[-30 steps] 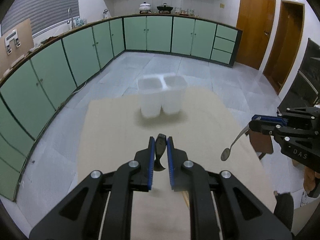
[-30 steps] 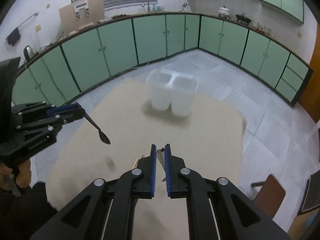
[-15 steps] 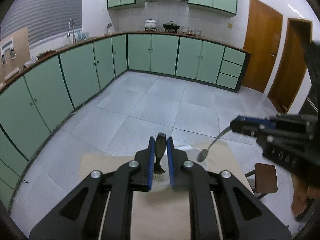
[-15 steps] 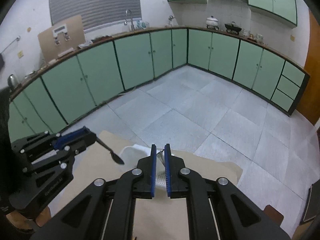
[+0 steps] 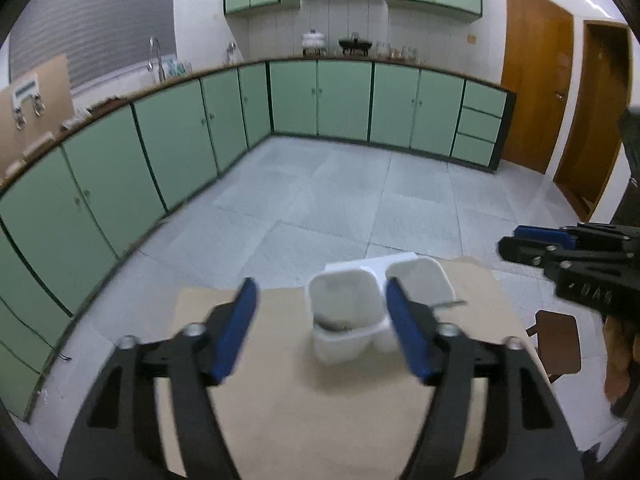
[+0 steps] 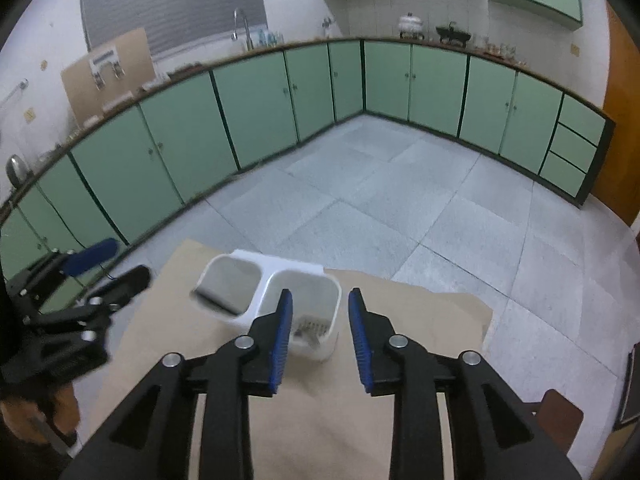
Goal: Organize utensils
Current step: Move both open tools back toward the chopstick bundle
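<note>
Left gripper (image 5: 320, 320) and right gripper (image 6: 320, 326) both spread wide, empty, above the white two-cup plastic holder (image 5: 352, 320) on the tan table (image 5: 320, 420). Right view alone shows a fork (image 6: 308, 326) in the right cup. Half a second earlier, each gripper clamped a utensil.

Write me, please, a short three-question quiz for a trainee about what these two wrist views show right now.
1. True or false: the left gripper is shut on a utensil.
2. How many compartments does the white holder have? A) one B) two C) four
3. Fill in: the holder stands on a ____-coloured table.

Key: 1. False; both it and the right gripper are open and hold nothing. 2. B; something dark lies in the bottom of each. 3. Tan.
</note>
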